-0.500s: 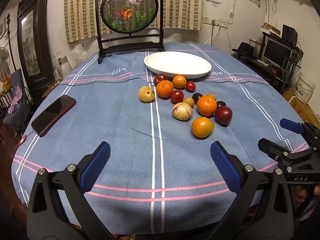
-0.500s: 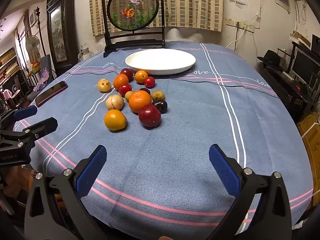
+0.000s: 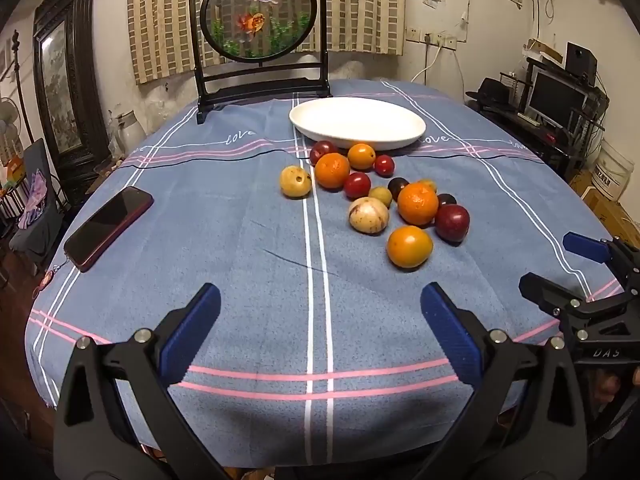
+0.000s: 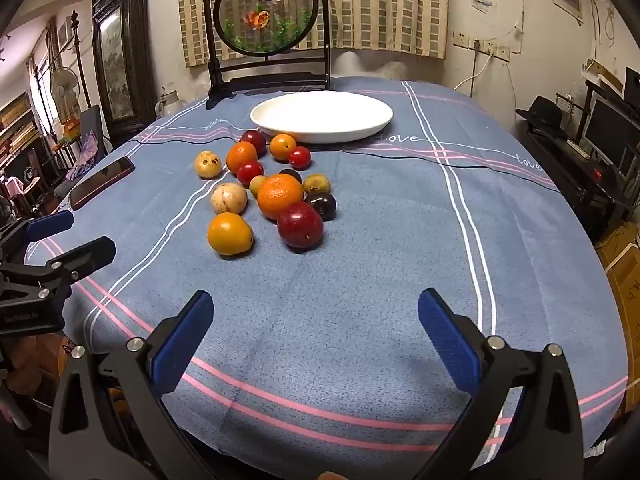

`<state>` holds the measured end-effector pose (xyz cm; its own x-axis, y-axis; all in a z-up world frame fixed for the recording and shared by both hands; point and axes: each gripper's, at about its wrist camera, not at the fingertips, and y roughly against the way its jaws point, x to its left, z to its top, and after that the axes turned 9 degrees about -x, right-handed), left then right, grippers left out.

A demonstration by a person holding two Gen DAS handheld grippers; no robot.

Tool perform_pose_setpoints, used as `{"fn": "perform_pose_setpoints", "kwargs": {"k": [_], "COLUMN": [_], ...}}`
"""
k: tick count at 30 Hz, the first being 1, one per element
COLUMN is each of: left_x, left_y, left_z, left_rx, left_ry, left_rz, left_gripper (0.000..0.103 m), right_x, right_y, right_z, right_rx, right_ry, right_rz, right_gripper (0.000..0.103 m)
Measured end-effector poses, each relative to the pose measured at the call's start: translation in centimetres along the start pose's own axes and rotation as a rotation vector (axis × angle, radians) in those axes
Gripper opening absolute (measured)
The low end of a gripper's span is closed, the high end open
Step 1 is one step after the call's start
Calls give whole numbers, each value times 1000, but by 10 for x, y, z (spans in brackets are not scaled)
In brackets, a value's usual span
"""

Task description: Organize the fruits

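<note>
Several fruits lie loose on the blue tablecloth in front of an empty white plate. Nearest are an orange persimmon, a dark red plum, a mandarin and a pale speckled fruit. My left gripper hovers open and empty over the cloth near the front edge. My right gripper stands open and empty to its right, also short of the fruits. Each gripper shows at the side of the other's view.
A dark phone lies on the cloth at the left. A round framed goldfish screen stands at the table's far edge behind the plate. Shelves, a monitor and boxes line the room at the right.
</note>
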<state>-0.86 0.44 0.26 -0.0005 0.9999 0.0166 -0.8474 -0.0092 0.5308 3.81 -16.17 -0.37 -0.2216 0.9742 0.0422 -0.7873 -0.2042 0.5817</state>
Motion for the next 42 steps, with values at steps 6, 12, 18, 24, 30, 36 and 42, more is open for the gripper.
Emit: {"fn": "perform_pose_setpoints", "kwargs": {"k": [6, 12, 18, 24, 30, 36, 42], "left_x": [-5, -6, -5, -5, -4, -5, -4], "left_y": [-7, -8, -9, -9, -11, -11, -12], "left_z": [0, -1, -2, -2, -3, -3, -5], "left_rx": [10, 17, 20, 19, 24, 23, 23], "left_ry": [-6, -4, -5, -5, -6, -7, -9], "left_rz": [1, 4, 5, 5, 4, 5, 4], "left_gripper": [101, 101, 101, 101, 101, 101, 101], "right_x": [0, 1, 1, 2, 2, 2, 2], "right_y": [-2, -1, -2, -2, -2, -3, -3], "right_z": [-1, 0, -1, -1, -1, -1, -2], "right_rx": [6, 11, 14, 17, 17, 20, 21], "right_ry": [-1, 3, 4, 4, 5, 4, 4], "right_rz": [-1, 1, 3, 4, 3, 3, 4], "right_gripper": [102, 102, 102, 102, 102, 102, 102]}}
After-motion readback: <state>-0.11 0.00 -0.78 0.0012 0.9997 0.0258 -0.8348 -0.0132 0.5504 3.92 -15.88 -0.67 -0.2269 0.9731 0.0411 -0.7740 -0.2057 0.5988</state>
